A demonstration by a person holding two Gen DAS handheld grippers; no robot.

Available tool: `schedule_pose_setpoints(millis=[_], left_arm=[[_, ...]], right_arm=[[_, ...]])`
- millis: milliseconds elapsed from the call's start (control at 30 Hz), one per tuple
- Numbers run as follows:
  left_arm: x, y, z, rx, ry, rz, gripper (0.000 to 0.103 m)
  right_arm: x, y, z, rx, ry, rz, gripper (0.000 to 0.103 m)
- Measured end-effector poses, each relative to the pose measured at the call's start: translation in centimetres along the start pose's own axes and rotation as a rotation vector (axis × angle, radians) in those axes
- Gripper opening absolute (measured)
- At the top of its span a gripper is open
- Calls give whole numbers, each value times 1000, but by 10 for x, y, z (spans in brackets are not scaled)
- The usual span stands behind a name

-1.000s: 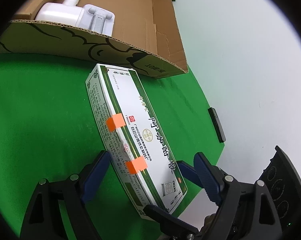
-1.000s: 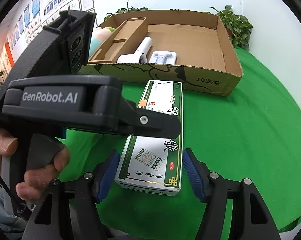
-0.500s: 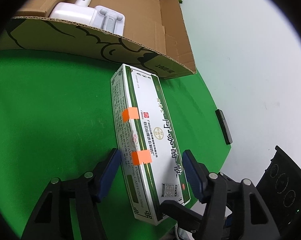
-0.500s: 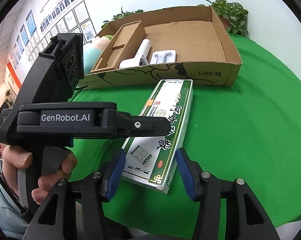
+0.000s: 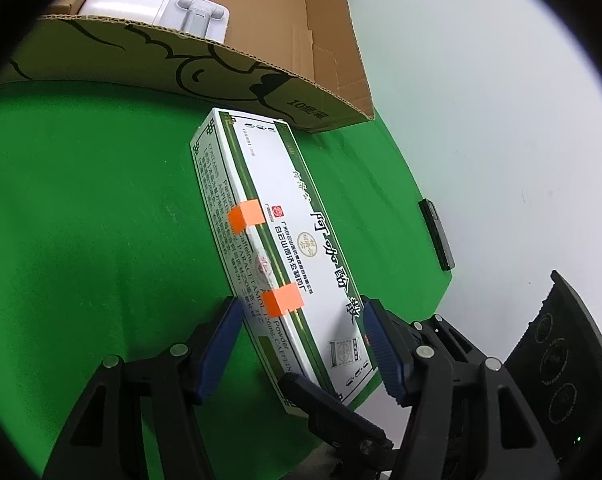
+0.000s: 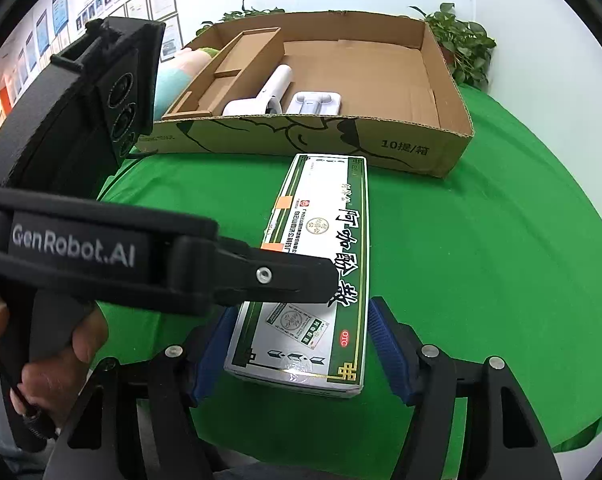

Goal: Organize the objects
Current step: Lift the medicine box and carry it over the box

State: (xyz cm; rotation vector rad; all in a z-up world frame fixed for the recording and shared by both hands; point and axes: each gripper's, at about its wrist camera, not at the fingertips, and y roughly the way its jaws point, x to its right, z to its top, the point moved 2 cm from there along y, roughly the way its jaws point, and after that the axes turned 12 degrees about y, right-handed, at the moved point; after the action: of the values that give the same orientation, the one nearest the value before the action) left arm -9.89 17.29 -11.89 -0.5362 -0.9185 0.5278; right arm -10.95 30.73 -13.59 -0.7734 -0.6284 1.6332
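The medicine box [image 6: 321,264] lies flat on the green bench [image 6: 481,280], its far end at the cardboard tray [image 6: 421,152]. The left hand-held gripper [image 5: 301,344] straddles its near end, pads [image 5: 221,344] against both sides. The right hand-held gripper [image 6: 297,348] is opening, the box between its jaws, blue pads [image 6: 385,344] just beside it.

Bright even light, sharp focus, fisheye-warped edges

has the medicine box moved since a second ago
Yes. The medicine box now lies square to the cardboard tray, far end close to its front wall; half a second ago it was skewed.
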Motion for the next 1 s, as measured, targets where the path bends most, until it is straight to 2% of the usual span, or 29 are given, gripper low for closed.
schedule_pose_setpoints(millis=[100, 267, 400, 500, 667, 767, 1000], left_arm=[[-5, -2, 3, 2, 2, 7, 61], [-10, -3, 2, 21, -17, 13, 61], [-9, -3, 0, 27, -12, 25, 61], [-9, -5, 6, 25, 14, 59, 57], [2, -17, 7, 63, 62, 67, 49], [12, -33, 15, 107, 112, 83, 47], [44, -84, 42, 247, 265, 183, 43]], right_arm=[[3, -1, 0, 0, 23, 14, 63], [25, -4, 3, -32, 165, 144, 62], [26, -5, 2, -55, 213, 230, 62], [21, -7, 0, -45, 198, 226, 62], [16, -10, 4, -25, 184, 217, 62], [9, -18, 13, 21, 163, 212, 61], [-11, -43, 51, 163, 98, 226, 60]])
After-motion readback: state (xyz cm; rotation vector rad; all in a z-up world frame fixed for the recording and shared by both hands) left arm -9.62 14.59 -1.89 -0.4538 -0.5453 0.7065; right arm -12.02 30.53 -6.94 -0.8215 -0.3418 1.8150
